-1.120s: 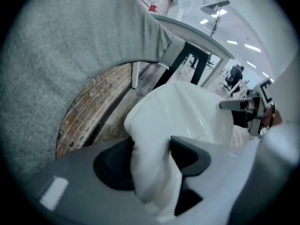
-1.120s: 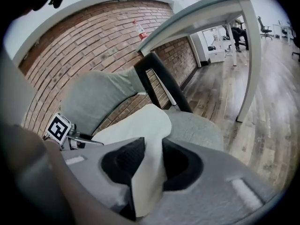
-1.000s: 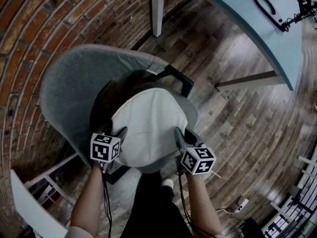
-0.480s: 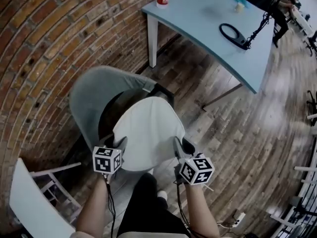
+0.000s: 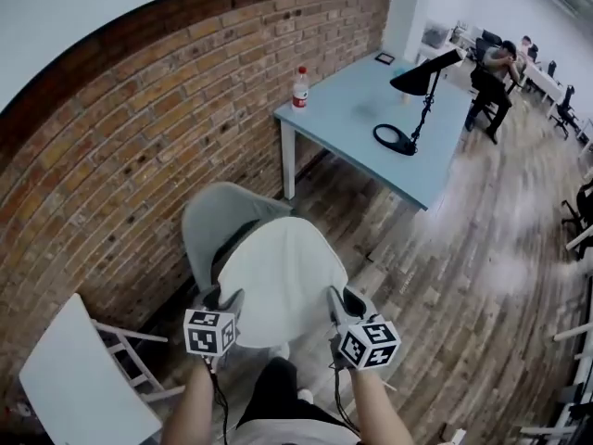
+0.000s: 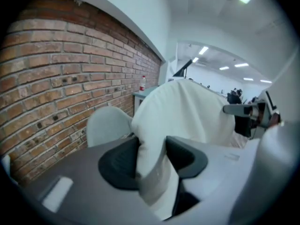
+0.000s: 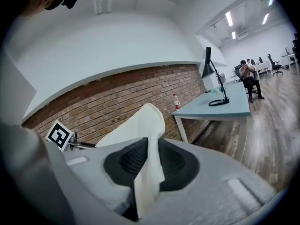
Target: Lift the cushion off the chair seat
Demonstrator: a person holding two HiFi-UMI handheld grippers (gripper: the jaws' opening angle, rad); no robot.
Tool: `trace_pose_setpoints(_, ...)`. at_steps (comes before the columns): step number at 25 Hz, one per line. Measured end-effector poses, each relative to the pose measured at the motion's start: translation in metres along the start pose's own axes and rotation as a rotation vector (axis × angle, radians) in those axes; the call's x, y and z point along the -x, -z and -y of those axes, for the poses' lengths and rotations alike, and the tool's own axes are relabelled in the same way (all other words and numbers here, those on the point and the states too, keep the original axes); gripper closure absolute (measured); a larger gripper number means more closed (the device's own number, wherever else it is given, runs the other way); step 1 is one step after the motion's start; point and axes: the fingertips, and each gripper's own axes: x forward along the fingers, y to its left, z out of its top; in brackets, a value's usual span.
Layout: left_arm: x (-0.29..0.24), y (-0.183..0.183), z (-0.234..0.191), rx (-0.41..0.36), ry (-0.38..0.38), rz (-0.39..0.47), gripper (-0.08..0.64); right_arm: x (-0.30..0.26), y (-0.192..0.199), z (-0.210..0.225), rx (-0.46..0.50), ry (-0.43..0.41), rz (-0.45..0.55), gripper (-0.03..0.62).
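— What is gripped?
— One edge of the cushion (image 5: 283, 276) is pinched in the left gripper (image 5: 225, 297), the other in the right gripper (image 5: 341, 299).
— What has changed?
— It has been raised off the chair (image 5: 208, 219); the lift is judged done.

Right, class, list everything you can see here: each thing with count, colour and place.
cushion: 1, white, held above the chair
chair: 1, grey, by the brick wall
table: 1, light blue, against the wall
bottle: 1, clear with red label, on the table
lamp: 1, black, on the table
white frame: 1, white, lower left
seated person: 1, dark clothes, far back
left hand-held gripper: 1, grey, shut on the cushion's left edge
right hand-held gripper: 1, grey, shut on its right edge
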Motion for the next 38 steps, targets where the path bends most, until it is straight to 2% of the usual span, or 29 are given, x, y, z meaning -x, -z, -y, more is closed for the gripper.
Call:
trace_pose_setpoints(7, 0.096, -0.044, 0.038, -0.043, -0.027, 0.133, 0.380, 0.076, -0.063, -0.048, 0.082, -0.042, 0.103, 0.526)
trace_pose_setpoints(14, 0.152, -0.068, 0.042, -0.052, -0.067, 0.195, 0.382, 0.100, -0.097, -0.085, 0.132, -0.086, 0.153, 0.527)
trace_pose_setpoints(22, 0.165, -0.072, 0.048, -0.050, -0.073, 0.212, 0.382, 0.105, -0.107, -0.092, 0.158, -0.086, 0.164, 0.534)
trace_pose_setpoints(38, 0.155, -0.058, 0.046, -0.024, -0.065, 0.179, 0.383, 0.103, -0.093, -0.086, 0.146, -0.080, 0.136, 0.534)
